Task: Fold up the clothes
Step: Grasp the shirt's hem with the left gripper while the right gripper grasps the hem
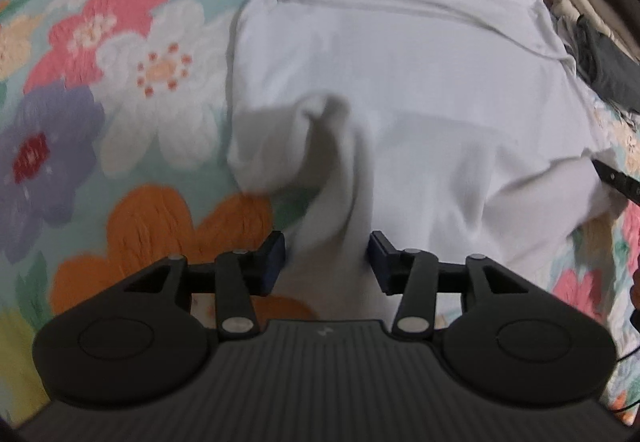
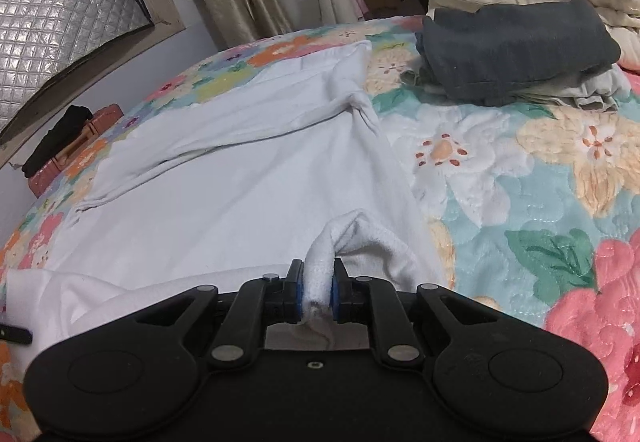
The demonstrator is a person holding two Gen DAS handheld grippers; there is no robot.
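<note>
A white garment [image 1: 400, 81] lies spread on a flowered quilt [image 1: 100, 81]. In the left wrist view my left gripper [image 1: 326, 262] stands open, its blue pads apart, with a bunched fold of the garment's hem lying between them. In the right wrist view my right gripper [image 2: 316, 292] is shut on a rolled white edge of the same garment [image 2: 240, 169], lifted slightly off the quilt [image 2: 520, 181]. A tip of the right gripper shows at the right edge of the left wrist view [image 1: 618, 181].
A stack of folded clothes [image 2: 520, 41], dark grey and cream, sits on the bed to the right of the garment. A reddish case with a black item [image 2: 72, 137] stands beyond the bed's far left edge. Curtains and hanging clothes are behind.
</note>
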